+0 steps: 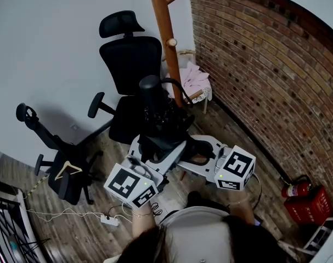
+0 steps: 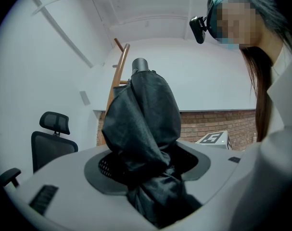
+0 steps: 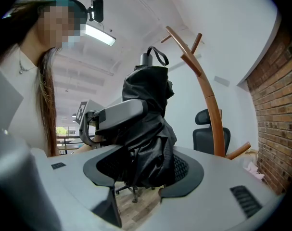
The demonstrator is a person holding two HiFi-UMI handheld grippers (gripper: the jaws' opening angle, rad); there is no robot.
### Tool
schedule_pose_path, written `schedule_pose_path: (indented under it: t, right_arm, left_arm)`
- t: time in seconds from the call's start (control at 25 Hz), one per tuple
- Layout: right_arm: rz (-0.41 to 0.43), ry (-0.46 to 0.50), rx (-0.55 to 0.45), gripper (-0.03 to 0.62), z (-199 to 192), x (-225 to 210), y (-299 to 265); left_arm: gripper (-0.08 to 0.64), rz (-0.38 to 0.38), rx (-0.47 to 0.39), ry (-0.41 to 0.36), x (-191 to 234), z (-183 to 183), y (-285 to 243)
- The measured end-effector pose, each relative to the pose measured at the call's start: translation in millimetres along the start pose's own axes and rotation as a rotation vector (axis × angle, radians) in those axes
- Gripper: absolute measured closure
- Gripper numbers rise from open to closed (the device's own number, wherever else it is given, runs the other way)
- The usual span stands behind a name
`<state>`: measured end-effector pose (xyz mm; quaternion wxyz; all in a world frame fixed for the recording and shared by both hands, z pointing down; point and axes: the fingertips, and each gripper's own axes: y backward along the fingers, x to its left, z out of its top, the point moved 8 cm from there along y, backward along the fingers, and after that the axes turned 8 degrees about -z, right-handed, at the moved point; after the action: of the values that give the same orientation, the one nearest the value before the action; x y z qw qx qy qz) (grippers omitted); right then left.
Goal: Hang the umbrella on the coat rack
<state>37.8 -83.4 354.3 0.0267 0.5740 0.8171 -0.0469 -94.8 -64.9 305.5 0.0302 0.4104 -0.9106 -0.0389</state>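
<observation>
1. Looking down, you hold the umbrella point(image 1: 155, 111) upright between left gripper point(image 1: 155, 148) and right gripper point(image 1: 191, 151), near the rack point(image 1: 164, 34).
2. Left jaws clamp its black fabric.
3. Right jaws clamp it too, with the rack behind.

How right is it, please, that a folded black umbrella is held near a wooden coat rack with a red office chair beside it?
Not quite: the head view shows the office chair is black, not red; the umbrella and coat rack are as stated.
</observation>
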Motion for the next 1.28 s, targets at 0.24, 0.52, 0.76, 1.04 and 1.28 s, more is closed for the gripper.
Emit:
schedule_pose_path:
  t: [0.24,0.52,0.76,1.04,1.28]
  right_arm:
    - [0.025,0.002,0.004,0.348,5.4,-14.8,-8.6]
    - [0.036,-0.009,0.003,0.348,10.9,-25.0,-19.6]
    - [0.026,-0.011,-0.009,0.348,16.9,-32.4,-30.8]
    - [0.017,-0.006,-0.024,0.348,27.8,-41.1,-41.2]
    - [0.013,-0.008,-0.042,0.348,34.4,-50.7,-47.8]
  left_arm:
    - [0.279,0.032,-0.008,0.003,12.4,3.0,-7.3]
    - [0.279,0.046,-0.006,0.004,26.1,7.4,-11.5]
    - [0.279,0.031,-0.004,-0.012,40.3,13.6,-14.9]
    - [0.279,0.017,-0.004,-0.033,54.8,24.3,-20.1]
    - [0.279,0.008,0.003,-0.064,64.2,31.2,-27.3]
